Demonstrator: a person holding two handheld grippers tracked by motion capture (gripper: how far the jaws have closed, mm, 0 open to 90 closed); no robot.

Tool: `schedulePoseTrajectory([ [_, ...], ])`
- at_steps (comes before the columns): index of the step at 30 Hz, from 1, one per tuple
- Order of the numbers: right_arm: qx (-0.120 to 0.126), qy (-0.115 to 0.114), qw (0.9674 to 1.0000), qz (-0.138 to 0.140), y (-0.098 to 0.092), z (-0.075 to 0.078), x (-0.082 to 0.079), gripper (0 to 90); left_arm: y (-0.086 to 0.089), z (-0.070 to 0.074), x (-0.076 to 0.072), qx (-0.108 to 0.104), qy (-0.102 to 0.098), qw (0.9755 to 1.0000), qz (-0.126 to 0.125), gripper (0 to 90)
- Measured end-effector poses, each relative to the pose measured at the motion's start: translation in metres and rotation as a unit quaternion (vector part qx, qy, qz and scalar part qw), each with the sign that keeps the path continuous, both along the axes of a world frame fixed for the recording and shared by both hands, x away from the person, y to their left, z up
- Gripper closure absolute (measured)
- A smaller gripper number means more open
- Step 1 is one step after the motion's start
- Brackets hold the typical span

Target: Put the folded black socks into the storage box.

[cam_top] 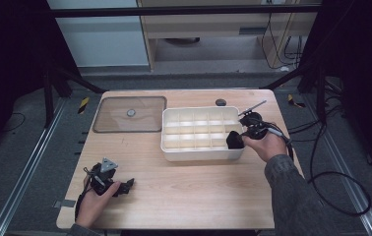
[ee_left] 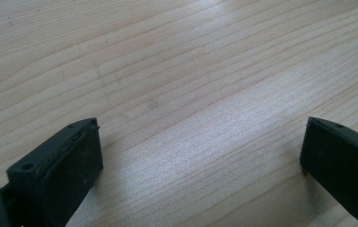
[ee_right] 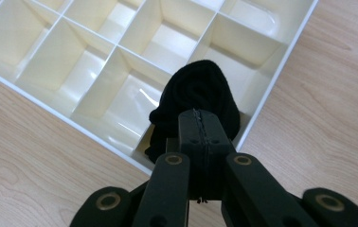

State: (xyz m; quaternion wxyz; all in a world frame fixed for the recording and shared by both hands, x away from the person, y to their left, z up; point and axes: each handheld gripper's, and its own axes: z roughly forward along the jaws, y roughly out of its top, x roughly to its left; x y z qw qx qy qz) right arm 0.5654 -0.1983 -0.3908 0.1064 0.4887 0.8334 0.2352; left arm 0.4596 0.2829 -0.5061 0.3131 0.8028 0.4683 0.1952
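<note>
A: Right gripper (ee_right: 201, 127) first: its jaws are pressed flat together, the two pads meeting in one seam, and a black bundle of cloth (ee_right: 193, 94) sits right at the tips. It could be a rolled sock, but the fabric is too dark to say.

B: Pinched, or just behind the tips?

A: Can't tell from the right gripper view; the jaws cover the spot where cloth and pads meet. In the high view the right gripper (cam_top: 245, 133) is at the near right corner of the white divided box (cam_top: 200, 153), and the cloth (cam_top: 234, 139) is in that corner compartment.

B: And the other side?

A: The left gripper (ee_left: 201, 156) has its jaws spread wide with nothing but bare wooden table (ee_left: 177, 71) between them. From above, the left gripper (cam_top: 109, 181) rests low on the near left of the table, well apart from the box.

B: Any writing anywhere?

A: None I can read. No label on the box, none on the jaws. There's a clear lid (cam_top: 130, 114) lying flat left of the box with a small round disc (cam_top: 131, 112) on it, too small to identify. Same for the dark round thing (cam_top: 221, 102) behind the box.
</note>
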Motion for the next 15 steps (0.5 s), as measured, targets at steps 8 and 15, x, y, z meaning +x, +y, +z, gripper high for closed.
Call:
schedulePoseTrajectory([
  [8,0.018,-0.022,0.9996,-0.008,-0.003,0.01,-0.001,90.0,0.0,0.0,0.0,-0.001,-0.002,1.0,0.0,0.0],
  [15,0.036,-0.04,0.9984,-0.014,-0.009,0.016,-0.003,88.0,0.0,-0.001,0.001,-0.002,-0.004,1.0,0.0,0.0],
])
